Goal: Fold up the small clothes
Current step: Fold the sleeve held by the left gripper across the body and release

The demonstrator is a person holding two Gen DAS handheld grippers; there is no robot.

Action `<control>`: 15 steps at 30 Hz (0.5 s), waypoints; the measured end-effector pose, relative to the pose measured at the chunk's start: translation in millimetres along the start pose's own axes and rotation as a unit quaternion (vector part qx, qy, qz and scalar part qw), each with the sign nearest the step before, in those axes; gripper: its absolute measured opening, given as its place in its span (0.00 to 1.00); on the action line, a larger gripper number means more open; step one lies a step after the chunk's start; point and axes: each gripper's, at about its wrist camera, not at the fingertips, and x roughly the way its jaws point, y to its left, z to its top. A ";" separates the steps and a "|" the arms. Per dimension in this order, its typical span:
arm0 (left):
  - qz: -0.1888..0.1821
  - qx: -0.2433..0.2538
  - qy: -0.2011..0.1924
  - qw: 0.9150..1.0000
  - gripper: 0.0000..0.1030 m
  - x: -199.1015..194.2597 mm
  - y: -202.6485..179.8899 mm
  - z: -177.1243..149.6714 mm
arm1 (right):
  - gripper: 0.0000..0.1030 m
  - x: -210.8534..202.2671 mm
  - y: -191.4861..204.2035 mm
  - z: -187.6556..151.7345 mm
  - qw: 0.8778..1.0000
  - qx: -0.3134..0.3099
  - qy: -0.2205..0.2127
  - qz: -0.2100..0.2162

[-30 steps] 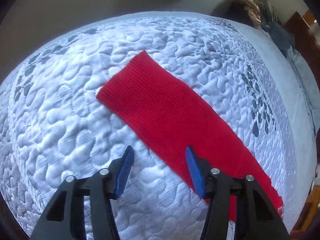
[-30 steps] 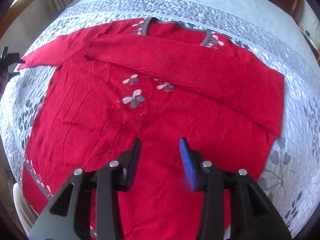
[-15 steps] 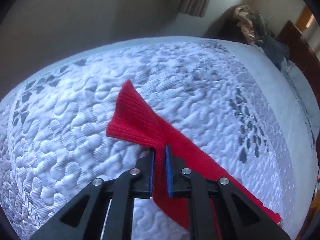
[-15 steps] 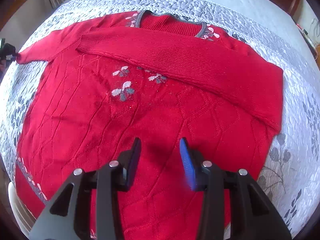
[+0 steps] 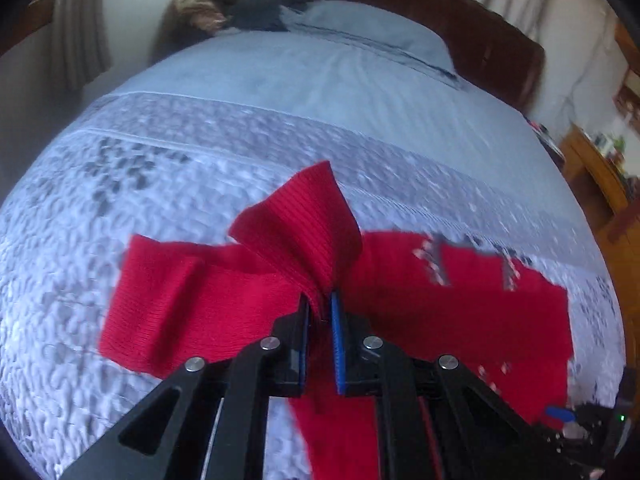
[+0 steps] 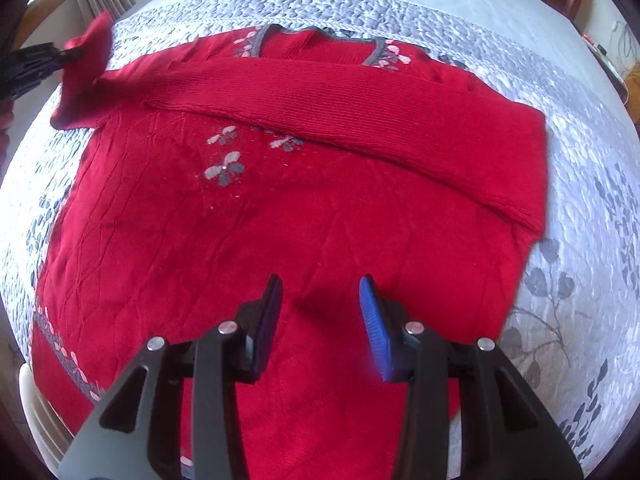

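Observation:
A red knit sweater [image 6: 280,216] with grey and pink flowers lies flat on the quilted bed. One sleeve [image 6: 360,100] is folded across the chest. My left gripper [image 5: 320,304] is shut on the other sleeve [image 5: 304,224] and holds its cuff end lifted above the bed; it shows at the far left of the right wrist view [image 6: 86,46]. My right gripper [image 6: 320,300] is open and empty, hovering above the sweater's lower body.
The grey-white quilt [image 6: 580,184] covers the bed around the sweater. A pillow [image 5: 360,28] and a dark wooden headboard [image 5: 500,40] are at the far end. A wooden side table [image 5: 592,160] stands right of the bed.
My left gripper closed on the sleeve, lifted it and swung it towards the sweater's body. The right gripper stayed open over the sweater, barely moving.

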 end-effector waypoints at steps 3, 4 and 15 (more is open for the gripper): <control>-0.030 0.054 0.055 0.997 0.18 22.0 -45.2 -22.5 | 0.43 -1.4 -4.6 -2.5 1.000 0.008 0.002 0.000; -0.031 0.058 0.062 0.996 0.30 23.5 -51.0 -30.3 | 0.44 -2.3 -4.7 -3.3 1.000 0.009 0.002 -0.001; 0.070 -0.036 0.028 0.997 0.61 -10.5 47.0 -28.2 | 0.44 6.9 47.0 70.5 0.993 0.002 0.009 0.115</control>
